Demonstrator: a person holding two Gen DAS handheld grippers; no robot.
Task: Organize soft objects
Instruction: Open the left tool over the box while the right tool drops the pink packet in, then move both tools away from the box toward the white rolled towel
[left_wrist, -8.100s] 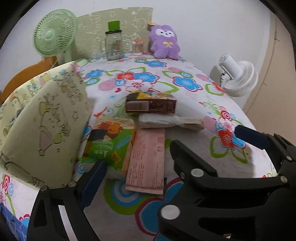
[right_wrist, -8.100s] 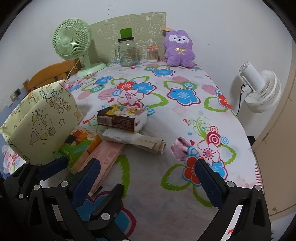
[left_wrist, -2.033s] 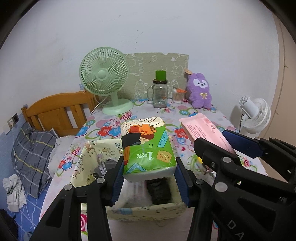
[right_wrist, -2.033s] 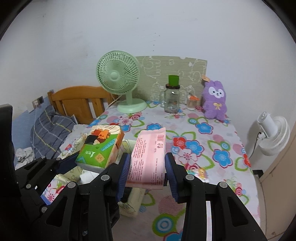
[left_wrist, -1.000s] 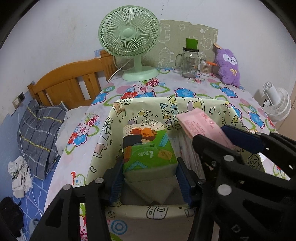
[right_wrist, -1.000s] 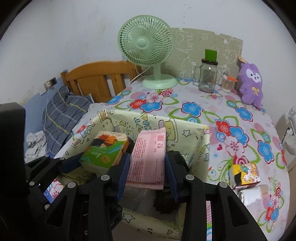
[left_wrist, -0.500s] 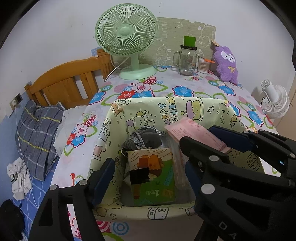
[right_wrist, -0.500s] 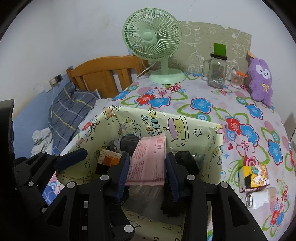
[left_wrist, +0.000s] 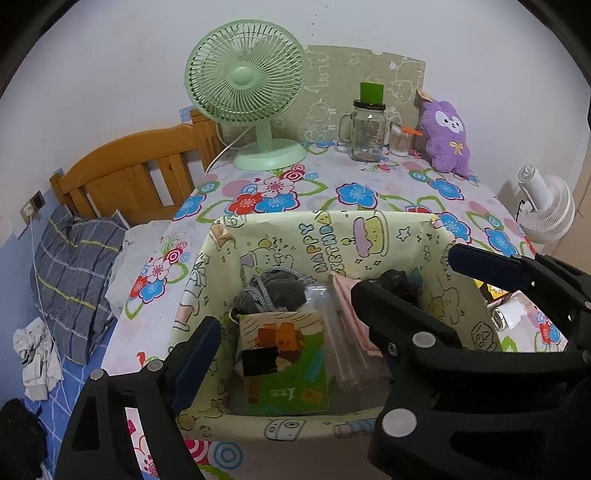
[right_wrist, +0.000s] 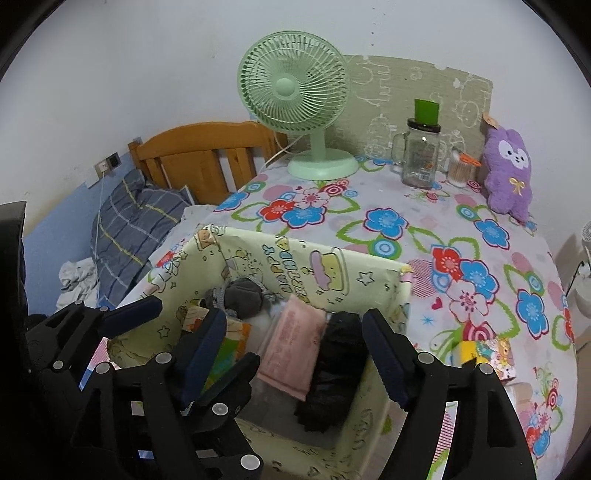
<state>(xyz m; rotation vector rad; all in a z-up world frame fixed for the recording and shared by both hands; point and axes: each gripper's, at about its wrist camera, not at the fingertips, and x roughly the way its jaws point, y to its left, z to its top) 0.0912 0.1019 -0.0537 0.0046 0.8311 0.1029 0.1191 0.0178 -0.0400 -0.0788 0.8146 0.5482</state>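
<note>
Inside the box rim, both packs (loose)

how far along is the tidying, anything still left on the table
Done: the green tissue pack and pink pack lie in the yellow box. In hand: nothing; the left gripper and right gripper have just been opening and hover empty above it. Left: the small printed box and white roll lie beside it.

black bundle blurred; green tissue pack half behind jaws
</note>
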